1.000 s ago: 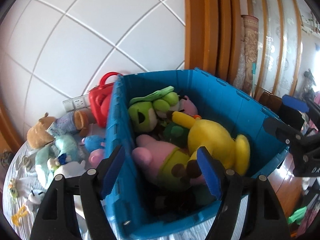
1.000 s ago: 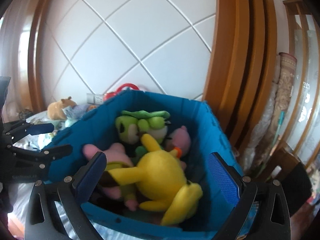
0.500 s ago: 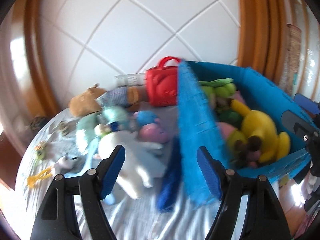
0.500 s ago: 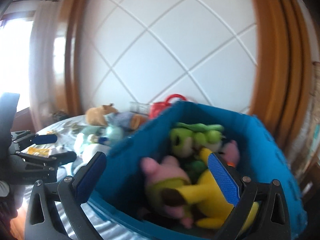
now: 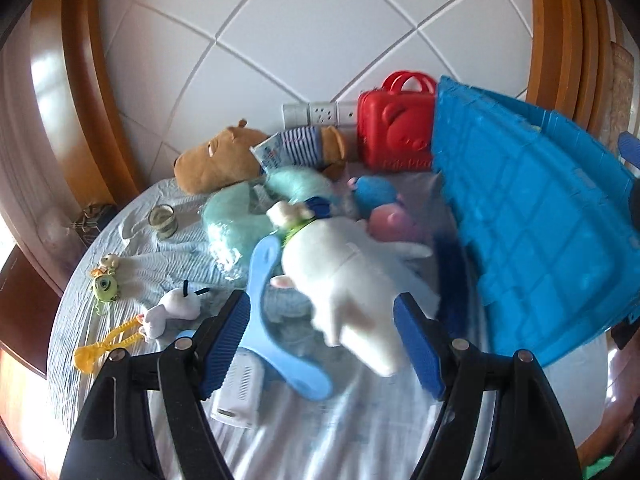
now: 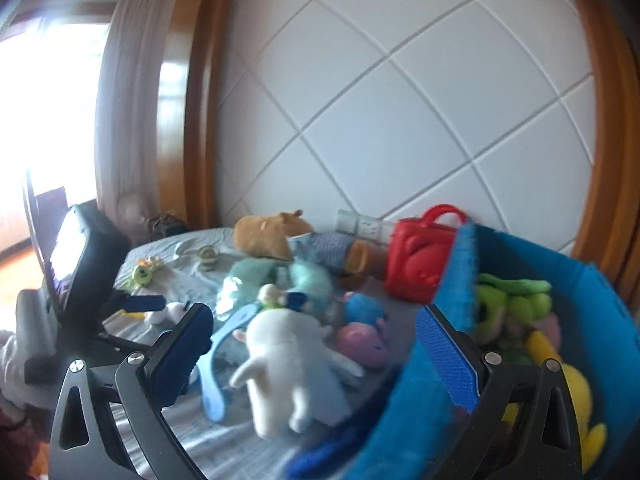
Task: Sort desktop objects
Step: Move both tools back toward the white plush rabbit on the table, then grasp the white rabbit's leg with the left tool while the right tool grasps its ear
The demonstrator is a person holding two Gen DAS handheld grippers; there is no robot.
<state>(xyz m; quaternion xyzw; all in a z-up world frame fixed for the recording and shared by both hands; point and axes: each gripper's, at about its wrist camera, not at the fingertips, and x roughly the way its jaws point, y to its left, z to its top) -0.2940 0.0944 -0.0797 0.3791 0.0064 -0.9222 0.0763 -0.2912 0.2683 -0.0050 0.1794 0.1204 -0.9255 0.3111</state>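
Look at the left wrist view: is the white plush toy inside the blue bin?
No, the white plush toy lies on the bedsheet beside the blue bin.

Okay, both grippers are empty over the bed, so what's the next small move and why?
Probably lower the left gripper onto the white plush toy and close. Its jaws stand open with the toy lying loose on the sheet right between them, beside the blue bin that already holds other plush toys. The right gripper is open too.

We see a bed sheet (image 5: 360,432) carrying a white plush (image 5: 344,280), blue bin (image 5: 532,240), red case (image 5: 394,132), brown plush (image 5: 216,160), glass cup (image 5: 162,220) and 1 white device (image 5: 238,390).
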